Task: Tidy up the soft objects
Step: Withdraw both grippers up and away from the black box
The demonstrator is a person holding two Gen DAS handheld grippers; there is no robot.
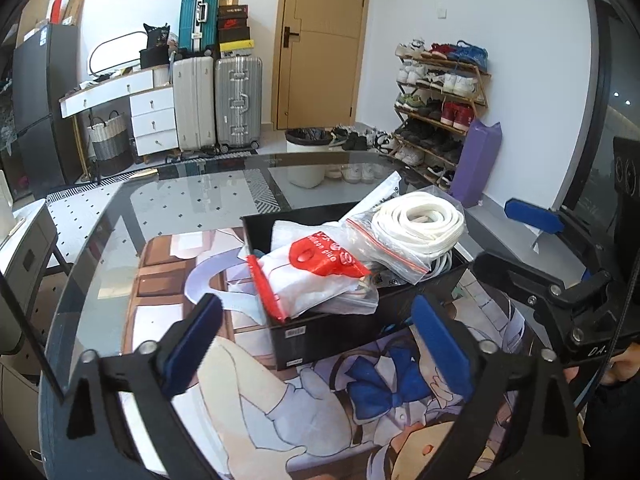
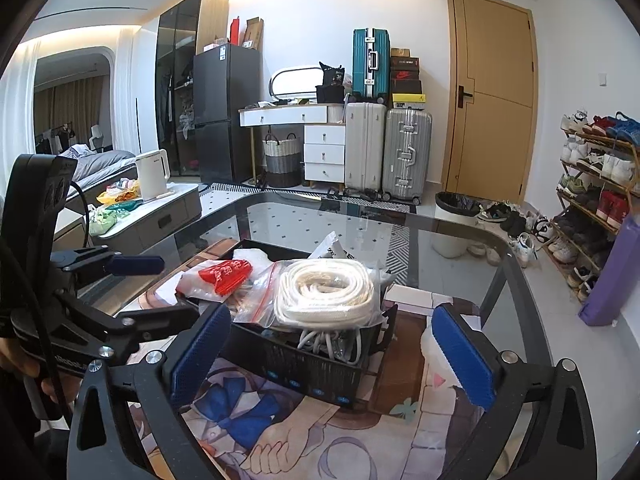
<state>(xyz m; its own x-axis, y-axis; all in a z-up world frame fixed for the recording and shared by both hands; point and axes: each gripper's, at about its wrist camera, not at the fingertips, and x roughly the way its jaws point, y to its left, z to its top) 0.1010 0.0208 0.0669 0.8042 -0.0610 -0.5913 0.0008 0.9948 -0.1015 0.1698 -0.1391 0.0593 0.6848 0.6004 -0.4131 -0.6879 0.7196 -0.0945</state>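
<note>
Left gripper (image 1: 318,338) fingers spread wide, nothing between them; right gripper (image 2: 330,346) likewise apart and empty. At twelve o'clock of both sits the black box (image 1: 340,332), heaped with a white rope coil (image 2: 326,294) and red-labelled bags (image 1: 320,268), possibly glue packets.

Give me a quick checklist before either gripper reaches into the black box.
1. Left gripper open and empty: ok.
2. Right gripper open and empty: ok.
3. Black box resting flat on the mat: ok.
4. Rope coil inside the box: not ok, it sits piled above the rim.
5. Red-label bag inside the box: not ok, it hangs over the near edge.
6. Room left lower in the box: cannot tell, the bags hide it.
</note>
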